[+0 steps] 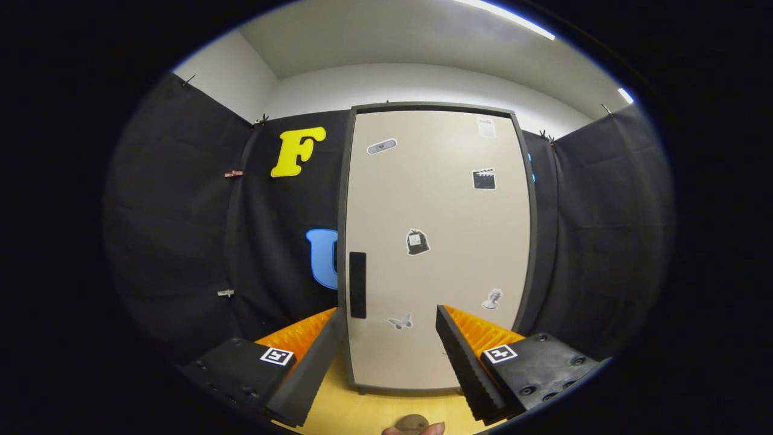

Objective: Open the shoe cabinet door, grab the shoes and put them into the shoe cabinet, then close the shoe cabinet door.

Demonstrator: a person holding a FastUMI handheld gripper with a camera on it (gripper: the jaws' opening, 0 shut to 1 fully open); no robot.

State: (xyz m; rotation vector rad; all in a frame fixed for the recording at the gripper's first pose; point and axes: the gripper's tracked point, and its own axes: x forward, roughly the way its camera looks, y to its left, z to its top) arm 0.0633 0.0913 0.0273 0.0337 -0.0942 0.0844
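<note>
Gripper (391, 317) held level, facing the shoe cabinet (438, 248) head-on; fingers spread wide apart, nothing between them but open air and the lower part of the door. Cabinet stands upright on a pale wooden floor (368, 414), backed against the black cloth wall (181, 241). Its beige door (447, 272) is shut flush inside a dark grey frame. A dark vertical handle (357, 284) sits at the door's left edge, just above and beyond the left fingertip. Several small stickers (417, 241) scattered over the door face: one near the middle, a butterfly shape low down between the fingers, others toward the top and right side. A fingertip of the person's hand (413, 428) shows below the fingers. White room wall and ceiling light strip (504, 17) above the cloth.
</note>
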